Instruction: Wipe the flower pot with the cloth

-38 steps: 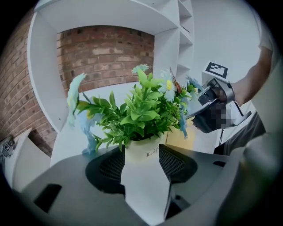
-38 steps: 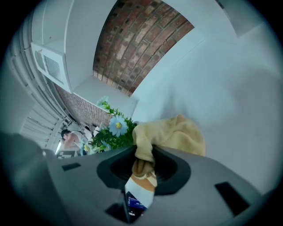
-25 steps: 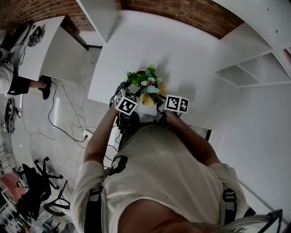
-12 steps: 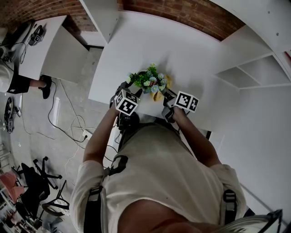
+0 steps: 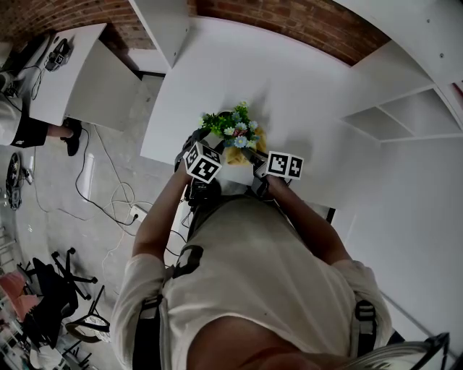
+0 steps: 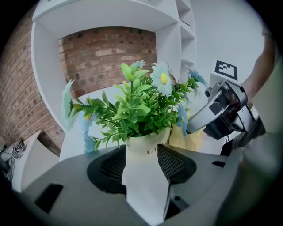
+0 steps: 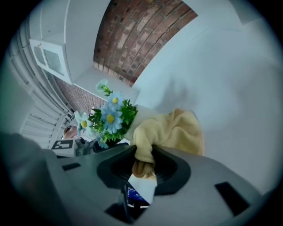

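Note:
The flower pot [image 6: 143,152], cream with dark lettering, holds green leaves and pale blue daisies [image 5: 233,128]. It stands near the front edge of the white table [image 5: 311,87]. My left gripper [image 6: 141,162] has the pot between its ribbed pads, which press on its sides, and the jaws are closing. My right gripper [image 7: 143,161] is shut on a bunched yellow cloth [image 7: 172,130]. The cloth [image 6: 188,137] lies against the pot's right side, just under the flowers [image 7: 110,115]. In the head view the left gripper [image 5: 210,143] and right gripper [image 5: 250,153] flank the pot.
White open shelves [image 5: 394,115] stand at the right of the table, with a brick wall [image 5: 304,22] behind. Left of the table are grey floor with cables [image 5: 108,195], a second desk [image 5: 58,65] and a black chair [image 5: 58,289].
The right gripper swung out to the right with the cloth, then came back left against the pot. The left gripper and the pot stayed in place.

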A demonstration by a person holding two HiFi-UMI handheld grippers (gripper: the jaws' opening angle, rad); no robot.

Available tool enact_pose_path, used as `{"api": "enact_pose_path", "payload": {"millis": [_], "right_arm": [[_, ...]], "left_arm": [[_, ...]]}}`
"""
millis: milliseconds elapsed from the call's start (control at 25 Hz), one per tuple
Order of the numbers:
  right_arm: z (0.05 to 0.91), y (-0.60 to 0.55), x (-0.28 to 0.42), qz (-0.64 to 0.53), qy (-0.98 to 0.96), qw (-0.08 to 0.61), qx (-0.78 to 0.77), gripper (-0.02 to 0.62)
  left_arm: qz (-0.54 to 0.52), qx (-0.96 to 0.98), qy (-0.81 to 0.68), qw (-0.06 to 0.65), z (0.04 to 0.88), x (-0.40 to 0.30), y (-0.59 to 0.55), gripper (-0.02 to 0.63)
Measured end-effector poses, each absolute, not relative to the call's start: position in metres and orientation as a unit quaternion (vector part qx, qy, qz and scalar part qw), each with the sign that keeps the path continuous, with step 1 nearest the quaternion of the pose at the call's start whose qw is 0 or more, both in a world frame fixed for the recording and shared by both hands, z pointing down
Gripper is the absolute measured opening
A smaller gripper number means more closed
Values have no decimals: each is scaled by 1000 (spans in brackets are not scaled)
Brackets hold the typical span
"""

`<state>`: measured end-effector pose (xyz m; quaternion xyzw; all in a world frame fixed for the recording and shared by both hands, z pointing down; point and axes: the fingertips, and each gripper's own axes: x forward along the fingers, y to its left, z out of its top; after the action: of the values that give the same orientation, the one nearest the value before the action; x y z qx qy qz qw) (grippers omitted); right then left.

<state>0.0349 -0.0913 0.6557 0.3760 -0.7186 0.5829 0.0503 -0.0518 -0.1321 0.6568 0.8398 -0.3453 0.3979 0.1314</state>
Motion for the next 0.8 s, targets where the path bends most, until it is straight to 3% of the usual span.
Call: {"api": "enact_pose_path", "payload": {"millis": [440, 800], "right_arm": [[577, -160, 116, 518, -741, -63, 423, 98], [611, -153, 68, 535, -752, -6, 385, 98]], "left_arm": [[376, 847, -356, 122, 643, -56, -141, 233], [377, 846, -357, 123, 643, -50, -141, 208]]}}
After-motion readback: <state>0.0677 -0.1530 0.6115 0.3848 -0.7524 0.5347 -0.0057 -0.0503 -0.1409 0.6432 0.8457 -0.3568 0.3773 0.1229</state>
